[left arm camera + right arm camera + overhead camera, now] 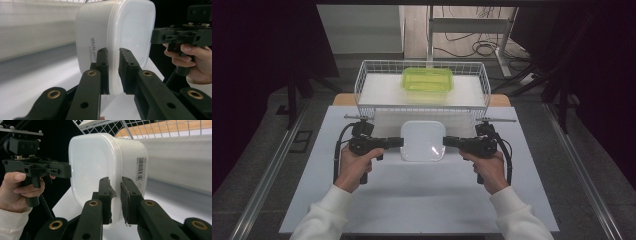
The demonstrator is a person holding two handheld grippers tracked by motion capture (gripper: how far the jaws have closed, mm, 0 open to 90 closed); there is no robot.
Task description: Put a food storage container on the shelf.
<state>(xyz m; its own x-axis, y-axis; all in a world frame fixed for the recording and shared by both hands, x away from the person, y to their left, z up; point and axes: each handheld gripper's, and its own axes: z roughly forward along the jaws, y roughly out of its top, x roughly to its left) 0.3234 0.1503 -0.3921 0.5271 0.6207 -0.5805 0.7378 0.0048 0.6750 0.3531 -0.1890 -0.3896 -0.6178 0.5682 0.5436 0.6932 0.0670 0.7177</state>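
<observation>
The white lidded container [422,140] sits between the two tools over the middle of the desk [377,200], just in front of the wire basket [362,82]. Whether its base touches the desk cannot be told from above; in both gripper views it seems to hang clear of the surface. Each tool pinches the lid's projecting rim on opposite short sides: the left tool [113,56] has its jaws closed on the rim edge, and the right tool [115,185] does the same on its side. Gripping the lip at two opposite points probably keeps the box level and stops it swinging, since one grip on so thin an edge would let it tip.

The container is a rounded-corner rectangular tub of milky, slightly translucent plastic, smooth and faintly glossy, with handwriting on one wall and a barcode sticker on the other. The jaws are matte black, with brass-coloured pivot pins, and the right tool's pad looks worn and frayed at its edge.

Behind, the basket is white coated wire on a pale liner, holding a translucent green container [427,80] well apart from the white one. The desk top is plain matte white; the person's sleeves are cream knit.
</observation>
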